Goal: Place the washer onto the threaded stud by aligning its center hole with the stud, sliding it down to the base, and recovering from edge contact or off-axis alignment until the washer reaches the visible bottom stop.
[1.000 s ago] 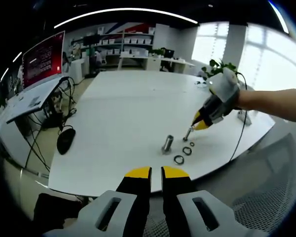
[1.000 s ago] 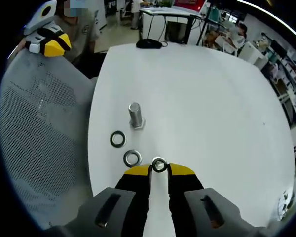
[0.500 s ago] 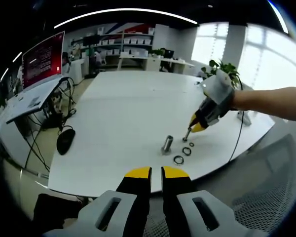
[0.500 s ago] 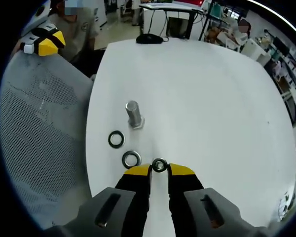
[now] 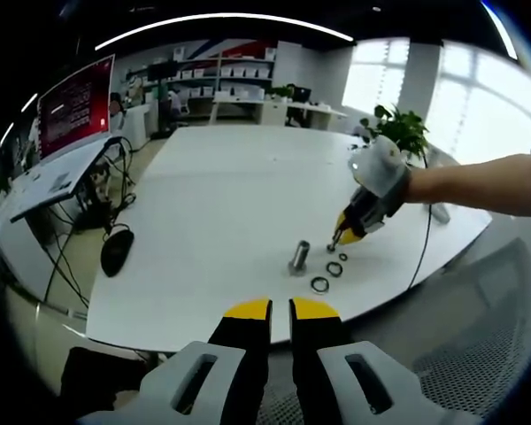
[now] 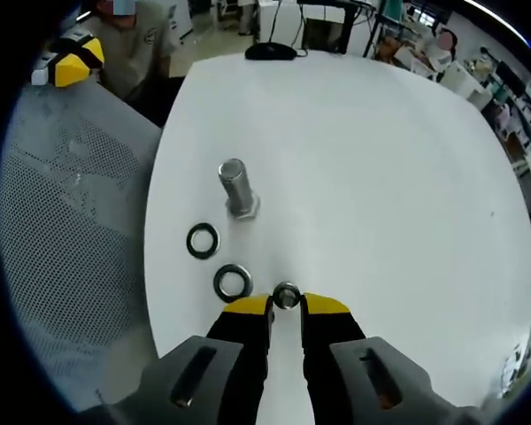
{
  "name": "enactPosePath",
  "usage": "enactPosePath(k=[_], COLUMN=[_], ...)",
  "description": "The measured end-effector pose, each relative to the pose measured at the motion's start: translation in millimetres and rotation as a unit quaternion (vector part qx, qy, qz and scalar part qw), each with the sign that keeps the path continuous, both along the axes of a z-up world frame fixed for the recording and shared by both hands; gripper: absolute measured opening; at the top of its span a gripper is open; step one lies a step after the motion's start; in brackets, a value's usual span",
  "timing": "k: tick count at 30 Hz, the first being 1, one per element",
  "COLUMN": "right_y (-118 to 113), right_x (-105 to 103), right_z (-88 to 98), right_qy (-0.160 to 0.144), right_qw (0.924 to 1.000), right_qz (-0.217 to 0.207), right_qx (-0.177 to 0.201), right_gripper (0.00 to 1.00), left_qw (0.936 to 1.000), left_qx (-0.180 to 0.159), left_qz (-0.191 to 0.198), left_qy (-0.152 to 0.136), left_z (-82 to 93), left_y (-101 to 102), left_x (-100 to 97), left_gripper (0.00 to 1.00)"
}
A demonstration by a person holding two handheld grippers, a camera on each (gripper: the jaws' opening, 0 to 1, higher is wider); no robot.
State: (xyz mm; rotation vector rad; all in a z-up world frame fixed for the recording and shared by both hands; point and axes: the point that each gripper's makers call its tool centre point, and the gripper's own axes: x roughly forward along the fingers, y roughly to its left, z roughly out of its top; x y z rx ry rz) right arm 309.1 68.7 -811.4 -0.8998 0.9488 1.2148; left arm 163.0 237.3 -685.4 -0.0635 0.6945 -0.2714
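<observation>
A steel threaded stud (image 6: 236,188) stands upright on its hex base on the white table (image 6: 363,177); it also appears in the left gripper view (image 5: 299,258). My right gripper (image 6: 286,305) is shut on a small washer (image 6: 286,295), held at its yellow tips just short of the stud. Two larger washers (image 6: 203,240) (image 6: 233,282) lie flat between gripper and stud, near the table edge. In the left gripper view the right gripper (image 5: 341,239) hovers low beside the stud, on its right. My left gripper (image 5: 280,310) is shut on nothing, held back off the table's near edge.
A grey mesh chair back (image 6: 62,221) stands against the table edge beside the washers. A black mouse (image 5: 118,251) lies at the table's far corner, and a cable (image 5: 422,257) hangs off the edge. Desks and shelves stand beyond.
My right gripper has edged closer to the stud with the washer still in its tips. The left gripper has stayed put.
</observation>
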Motion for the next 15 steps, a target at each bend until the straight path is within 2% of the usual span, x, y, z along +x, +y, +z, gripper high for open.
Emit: enactPosePath(k=[15], right_y=[-2.3], right_x=[-1.5], right_z=[-18.0], right_qy=[0.012], right_qw=[0.9998], right_qz=[-0.001], right_qx=[-0.016], right_gripper=[0.14], left_qw=[1.0], left_qx=[0.0], left_qz=[0.003], left_qy=[0.001], left_z=[-0.4], left_y=[0.5], left_x=[-0.2], left_gripper=[0.05])
